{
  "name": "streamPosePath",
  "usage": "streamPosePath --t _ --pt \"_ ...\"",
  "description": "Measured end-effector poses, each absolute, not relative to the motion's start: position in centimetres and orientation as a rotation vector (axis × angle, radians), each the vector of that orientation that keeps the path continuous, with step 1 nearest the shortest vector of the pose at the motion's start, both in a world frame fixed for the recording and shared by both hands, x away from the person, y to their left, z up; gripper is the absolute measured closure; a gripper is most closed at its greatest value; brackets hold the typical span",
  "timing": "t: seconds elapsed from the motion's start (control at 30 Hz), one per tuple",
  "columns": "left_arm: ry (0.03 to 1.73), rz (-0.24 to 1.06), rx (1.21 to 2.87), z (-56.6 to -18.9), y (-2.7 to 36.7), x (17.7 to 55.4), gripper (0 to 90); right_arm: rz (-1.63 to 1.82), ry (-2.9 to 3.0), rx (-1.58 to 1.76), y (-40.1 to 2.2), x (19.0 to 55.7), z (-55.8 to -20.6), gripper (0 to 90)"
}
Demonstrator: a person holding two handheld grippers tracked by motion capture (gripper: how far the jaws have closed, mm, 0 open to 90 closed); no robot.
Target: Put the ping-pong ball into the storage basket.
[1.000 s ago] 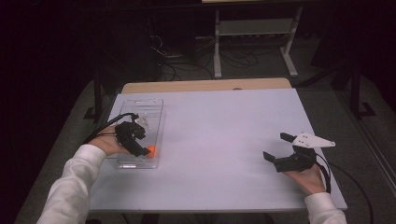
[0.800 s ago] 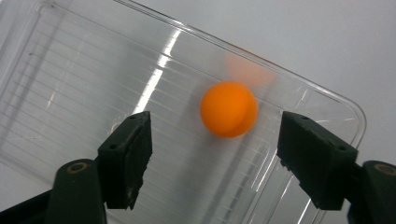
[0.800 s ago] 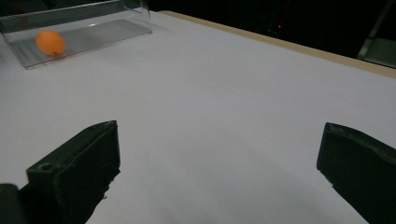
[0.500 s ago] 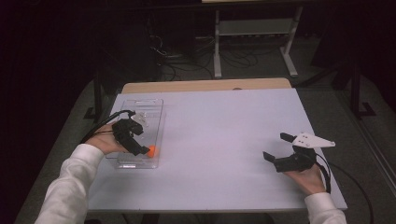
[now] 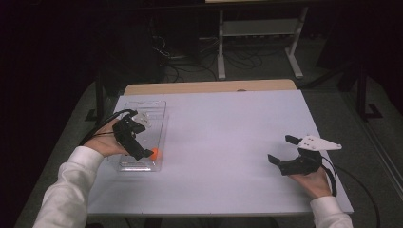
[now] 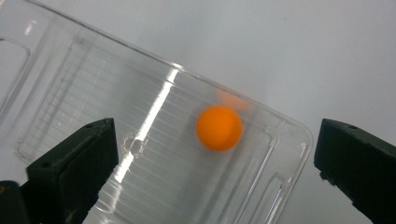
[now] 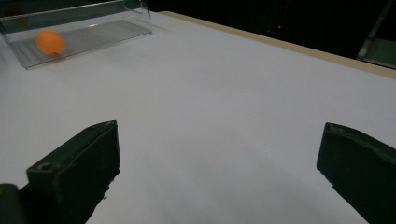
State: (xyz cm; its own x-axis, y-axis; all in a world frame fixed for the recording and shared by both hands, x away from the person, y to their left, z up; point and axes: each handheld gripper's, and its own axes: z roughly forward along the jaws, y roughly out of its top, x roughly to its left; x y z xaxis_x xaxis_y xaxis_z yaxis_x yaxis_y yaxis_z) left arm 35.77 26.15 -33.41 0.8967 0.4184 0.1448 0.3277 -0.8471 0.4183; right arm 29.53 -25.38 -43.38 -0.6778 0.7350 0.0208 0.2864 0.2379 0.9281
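Note:
A small orange ball (image 5: 154,153) (image 6: 219,127) lies in the near end of a clear plastic tray (image 5: 153,124) (image 6: 84,88) at the table's left. My left gripper (image 5: 142,151) (image 6: 214,136) hangs just above the tray, pointing down at the ball. Its jaws have just been opening and now stand wide on either side of the ball without touching it. At the front right, my right gripper (image 5: 280,148) (image 7: 219,135) rests low over the bare table, open, with nothing between its jaws. The right gripper view shows the ball (image 7: 50,43) and tray (image 7: 102,30) far off.
The white table top (image 5: 228,123) ends in a tan strip (image 5: 204,87) at the far side. Behind it, a metal stand (image 5: 259,33) and loose cables (image 5: 176,52) sit on the dark floor. A cable (image 5: 107,121) trails off the left gripper.
The left gripper has opened its jaws and lifted a little off the ball, which stays in the tray. The right gripper has kept still.

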Motion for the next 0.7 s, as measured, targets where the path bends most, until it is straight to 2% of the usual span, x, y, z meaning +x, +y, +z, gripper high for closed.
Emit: streamPosePath --t 0.7 --pt "0.56 0.406 2.511 -32.1 27.0 33.8 0.0 1.432 2.093 0.937 -25.4 29.5 -43.4 0.0"
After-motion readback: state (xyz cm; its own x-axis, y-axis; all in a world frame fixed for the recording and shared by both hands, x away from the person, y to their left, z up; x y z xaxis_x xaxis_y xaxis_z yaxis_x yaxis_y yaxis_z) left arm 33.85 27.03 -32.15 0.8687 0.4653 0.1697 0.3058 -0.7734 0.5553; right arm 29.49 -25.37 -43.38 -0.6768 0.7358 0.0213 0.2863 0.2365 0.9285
